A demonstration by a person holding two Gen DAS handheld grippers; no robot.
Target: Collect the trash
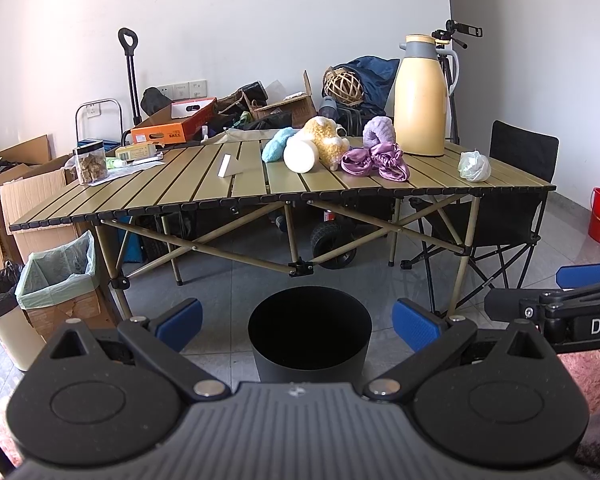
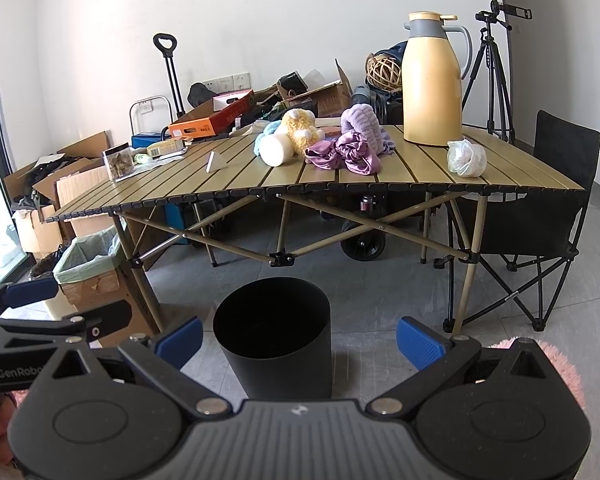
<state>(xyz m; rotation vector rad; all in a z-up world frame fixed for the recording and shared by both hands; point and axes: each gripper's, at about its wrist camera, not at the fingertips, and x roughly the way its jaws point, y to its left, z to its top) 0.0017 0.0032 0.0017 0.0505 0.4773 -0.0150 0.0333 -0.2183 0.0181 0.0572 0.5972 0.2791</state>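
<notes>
I am holding my 2 grippers side by side, low over the floor, and both are pointing at the table. My left gripper is holding its jaws wide apart with nothing between them. My right gripper is doing the same, wide apart and holding nothing. The black bin is standing on the floor just in front of me, near the middle.

On the far left of the table a clear jar is standing. To its right a small white wedge is lying flat. Next the soft toys and a purple cloth are piling up in the middle. Behind them the tall yellow jug is standing upright. On the right, near the edge, the crumpled white bag is sitting alone, well apart from the bin.
</notes>
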